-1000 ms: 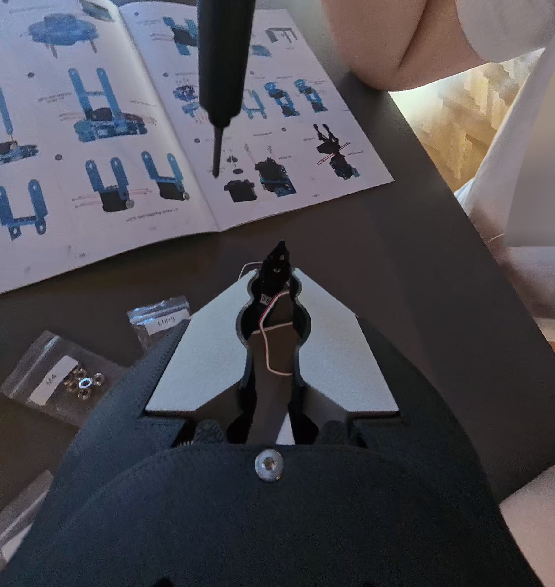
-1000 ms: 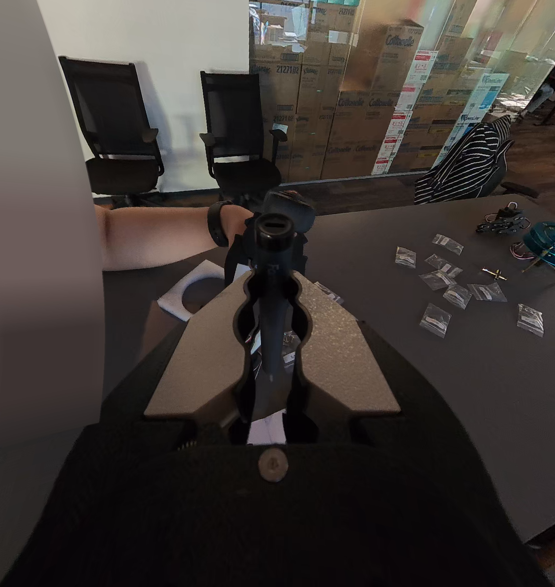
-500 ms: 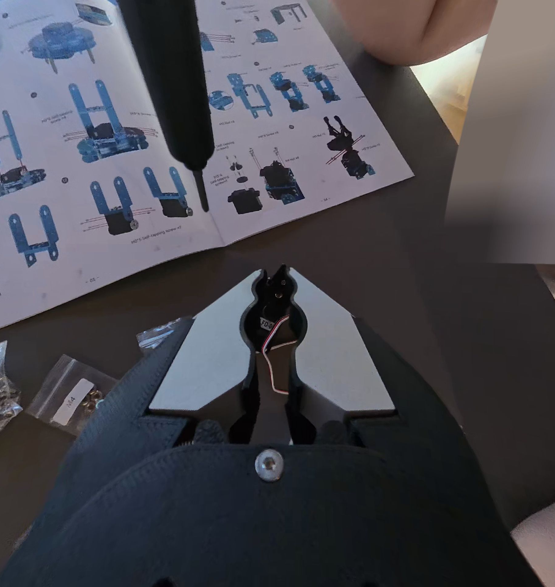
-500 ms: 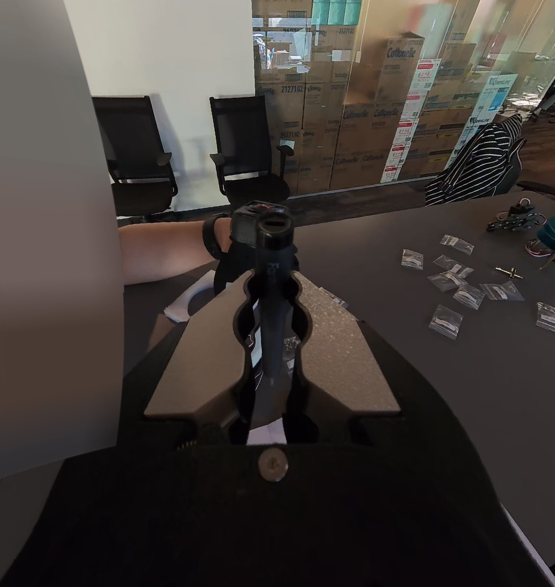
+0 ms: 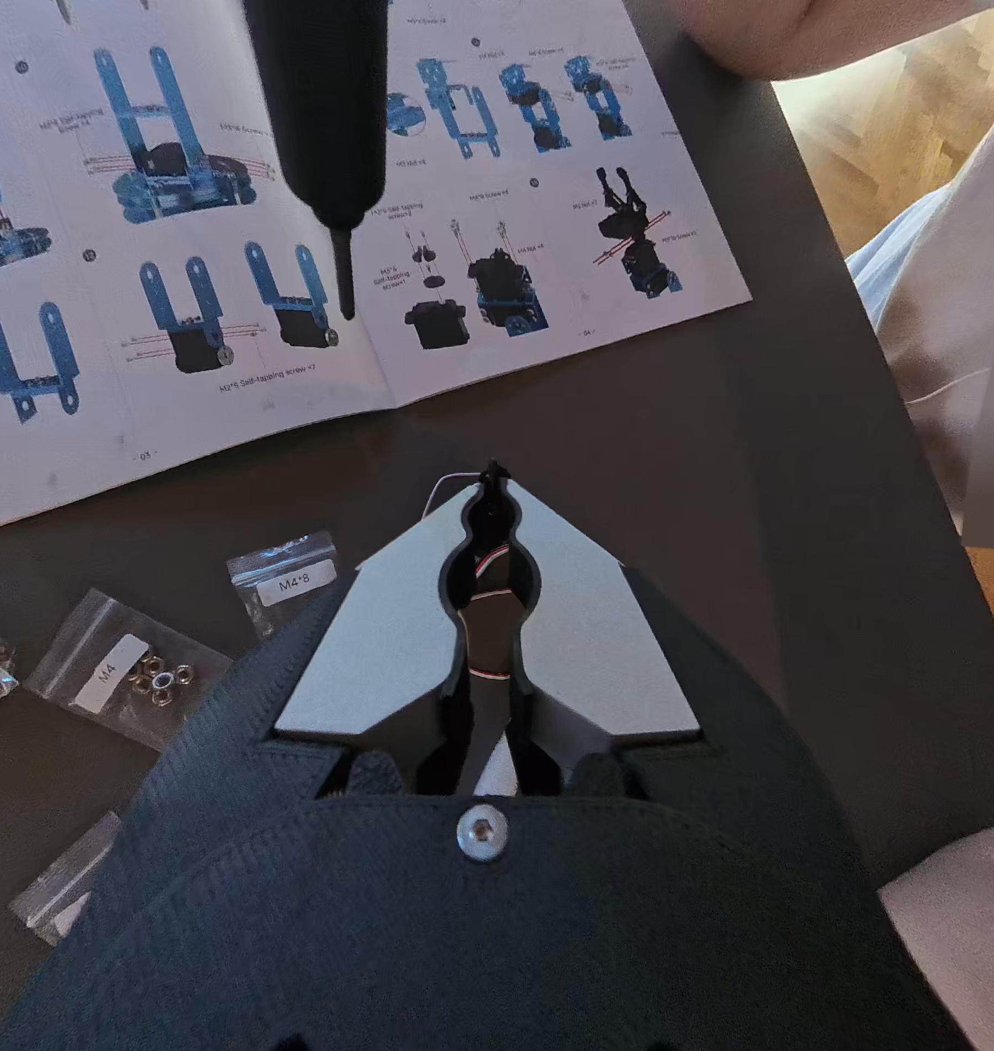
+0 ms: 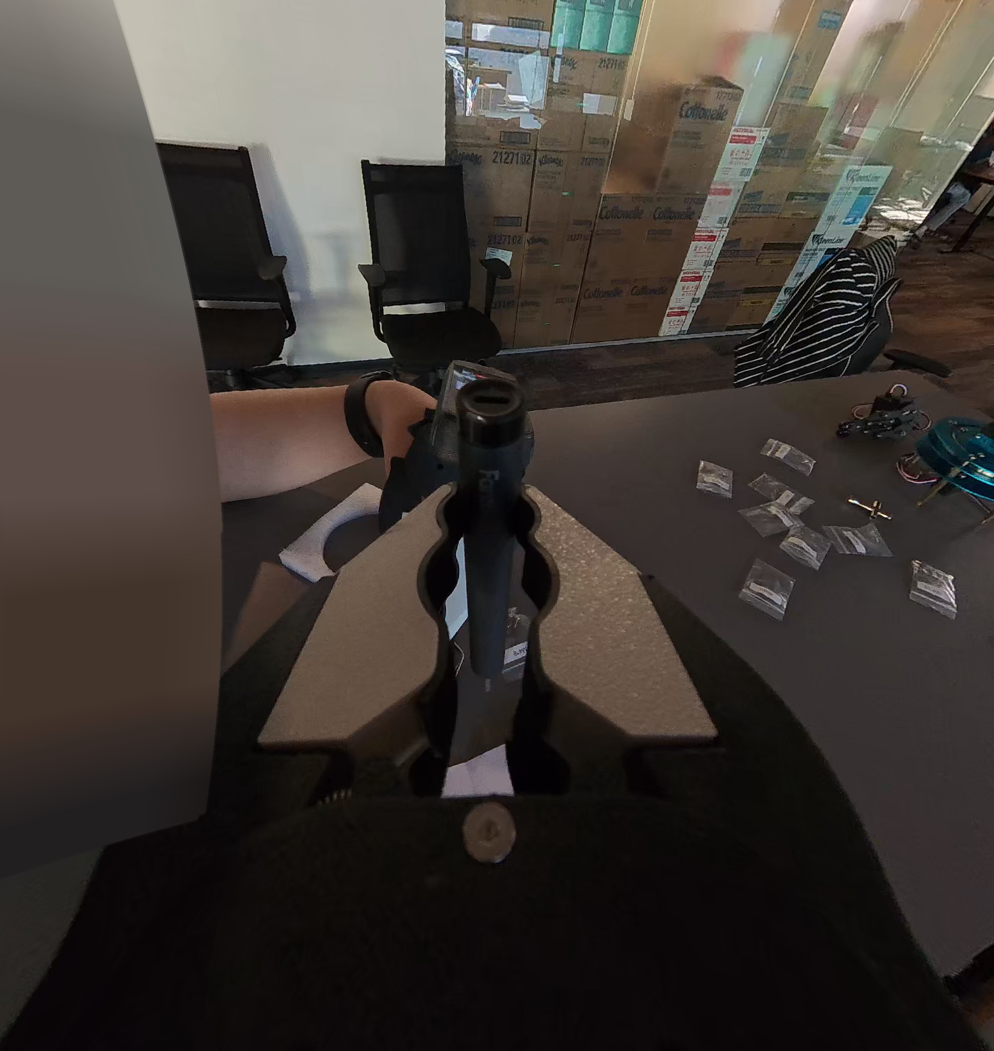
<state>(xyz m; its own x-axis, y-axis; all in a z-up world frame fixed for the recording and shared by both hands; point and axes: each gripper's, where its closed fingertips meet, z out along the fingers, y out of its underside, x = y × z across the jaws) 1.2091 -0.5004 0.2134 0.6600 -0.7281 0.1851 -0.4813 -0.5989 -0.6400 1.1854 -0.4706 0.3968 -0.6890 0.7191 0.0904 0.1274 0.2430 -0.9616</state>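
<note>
My left gripper (image 5: 492,495) is closed on a small black servo part (image 5: 492,483) with a red, white and dark wire (image 5: 486,569) trailing back between the fingers; it hangs over the dark table (image 5: 682,483), with bare tabletop to its right as far as the table's edge. Just beyond it lies an open instruction booklet (image 5: 199,369), and to its near left sit small clear bags of hardware (image 5: 125,677). My right gripper (image 6: 486,512) is clamped around a dark pen-shaped electric screwdriver (image 6: 486,540), held upright. Only the left wrist view shows the driver's bit end (image 5: 344,278), poised over the booklet's fold, apart from the servo part. Only the right wrist view shows the far side: more scattered bags (image 6: 767,586), a blue round assembly (image 6: 972,460) at the right edge, two office chairs (image 6: 426,267) and stacked cartons (image 6: 625,227) behind glass.
</note>
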